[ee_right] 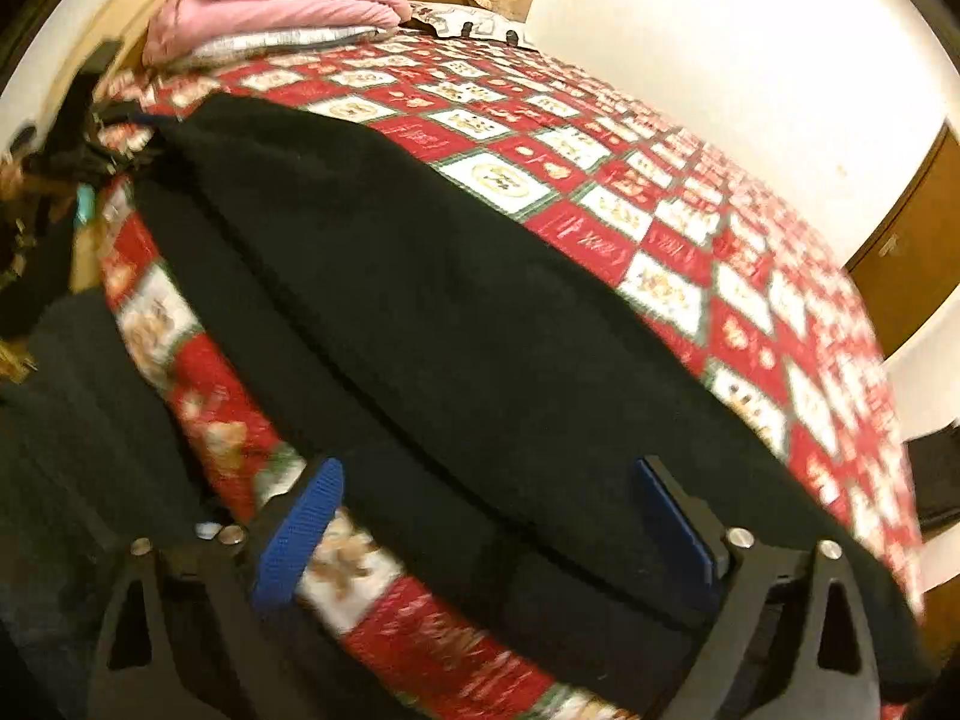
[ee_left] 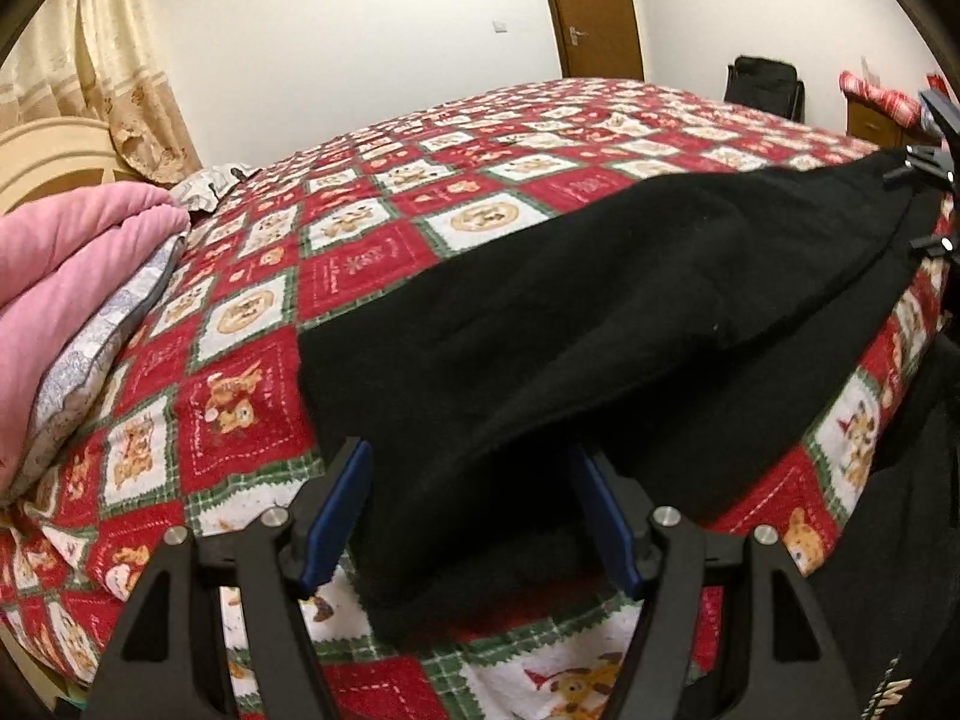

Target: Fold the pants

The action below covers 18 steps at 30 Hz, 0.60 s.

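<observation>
Black pants (ee_left: 600, 312) lie lengthwise near the front edge of the bed, folded into a long band. My left gripper (ee_left: 471, 519) stands open over one end of them; the cloth sits between the blue pads (ee_left: 336, 516) without being pinched. In the right wrist view the same pants (ee_right: 450, 312) stretch away to the upper left. My right gripper (ee_right: 489, 531) is open wide above the other end, with its blue pads (ee_right: 300, 534) clear of the cloth. The right gripper's tips (ee_left: 927, 165) also show at the far end of the pants in the left wrist view.
A red, white and green patchwork bedspread (ee_left: 372, 252) covers the bed. A pink blanket on a grey pillow (ee_left: 66, 276) lies at the head end. Curtains (ee_left: 120, 72), a wooden door (ee_left: 588, 6) and a dark bag (ee_left: 765, 84) stand beyond. The person's dark clothing (ee_right: 78, 408) is close by the bed edge.
</observation>
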Each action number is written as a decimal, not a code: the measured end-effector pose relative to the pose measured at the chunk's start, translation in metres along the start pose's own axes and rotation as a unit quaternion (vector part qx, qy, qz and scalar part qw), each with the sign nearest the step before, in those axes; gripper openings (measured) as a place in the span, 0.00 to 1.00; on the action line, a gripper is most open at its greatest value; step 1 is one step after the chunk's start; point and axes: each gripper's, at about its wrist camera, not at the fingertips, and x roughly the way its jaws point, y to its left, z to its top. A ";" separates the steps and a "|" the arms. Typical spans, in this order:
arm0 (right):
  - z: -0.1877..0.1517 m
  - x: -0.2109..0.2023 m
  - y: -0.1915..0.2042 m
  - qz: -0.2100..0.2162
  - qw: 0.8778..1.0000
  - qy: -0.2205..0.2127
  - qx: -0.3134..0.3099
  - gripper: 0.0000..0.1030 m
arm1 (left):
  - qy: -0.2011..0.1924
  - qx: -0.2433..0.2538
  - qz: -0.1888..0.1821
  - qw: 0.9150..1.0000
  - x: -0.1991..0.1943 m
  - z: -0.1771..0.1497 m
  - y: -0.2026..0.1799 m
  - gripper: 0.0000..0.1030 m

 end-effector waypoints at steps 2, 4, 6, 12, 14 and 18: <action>0.000 0.011 0.002 -0.020 1.000 0.012 -0.020 0.55 | 0.000 0.004 0.003 1.000 0.001 0.001 -0.001 0.69; 0.000 0.017 0.003 -0.019 0.999 0.015 -0.032 0.55 | 0.001 0.006 0.005 1.000 0.002 0.002 -0.001 0.69; 0.000 0.022 0.006 -0.013 0.999 0.019 -0.038 0.55 | 0.002 0.008 0.006 1.000 0.002 0.002 -0.001 0.69; 0.001 0.024 0.016 -0.007 0.998 0.013 -0.061 0.55 | -0.002 -0.002 -0.002 1.000 0.001 0.004 0.002 0.49; 0.003 0.029 0.021 -0.020 0.997 0.017 -0.074 0.55 | 0.000 -0.002 0.000 1.000 0.003 0.005 0.002 0.39; 0.009 0.037 0.017 -0.011 0.998 0.019 -0.055 0.20 | -0.003 0.007 0.003 1.000 0.003 0.009 -0.002 0.14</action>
